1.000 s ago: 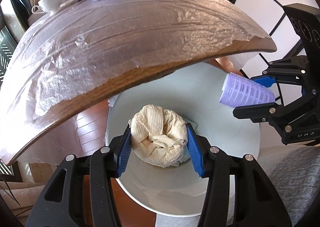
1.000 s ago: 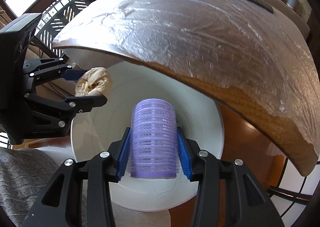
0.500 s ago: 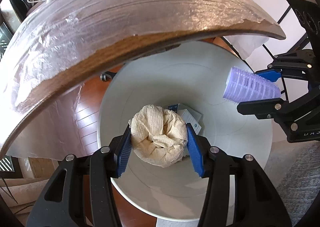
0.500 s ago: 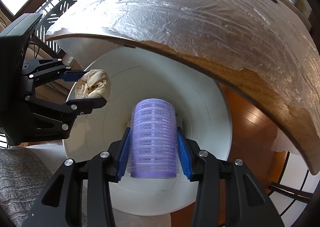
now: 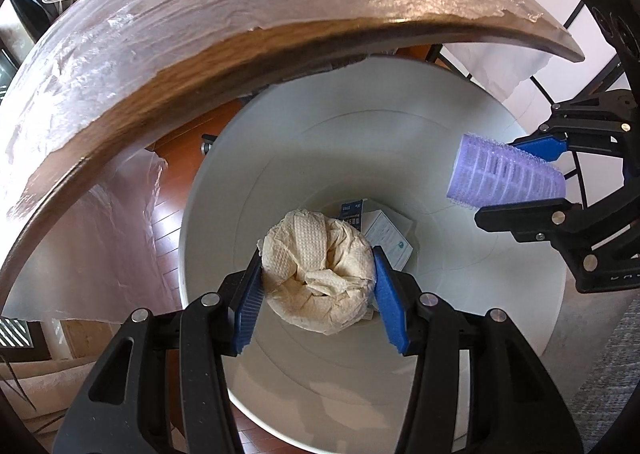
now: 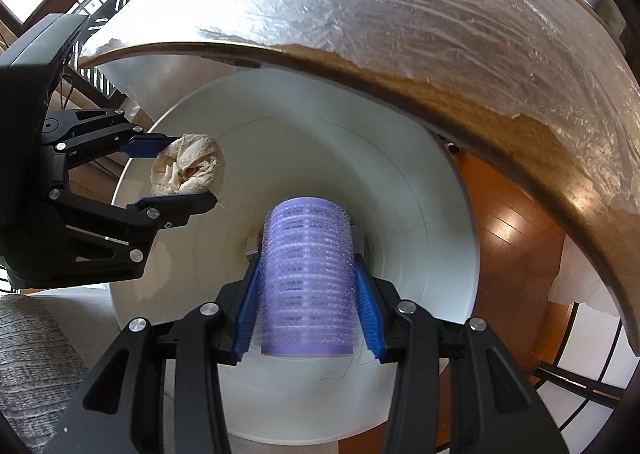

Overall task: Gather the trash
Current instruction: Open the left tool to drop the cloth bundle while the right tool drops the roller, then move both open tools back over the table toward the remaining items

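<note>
Now at the drop step: both grippers sit over the mouth of the white bin [image 5: 208, 214], each loaded. Left gripper [image 5: 318, 286] is clamped on the crumpled paper towel [image 5: 320, 278], dead centre over the bin opening in its own view. Right gripper [image 6: 307, 290] is clamped on the purple hair roller [image 6: 308, 278]; from the left wrist it shows at 3 o'clock, over the bin's right rim. Bottom of the bin holds a small printed box or card [image 5: 386, 236], partly hidden by the towel. Plastic-covered wooden table [image 5: 240, 26] arcs across 10 to 2 o'clock above the bin.

Next move, as I judge it: open both sets of fingers and let the items fall; the roller looks close to the rim, so nudge it inward first or it could bounce out.

Versus a second ago: both cameras are lower and more over the bin, the table takes less of the view, and the bin bottom is now exposed. Grips unchanged.
</note>
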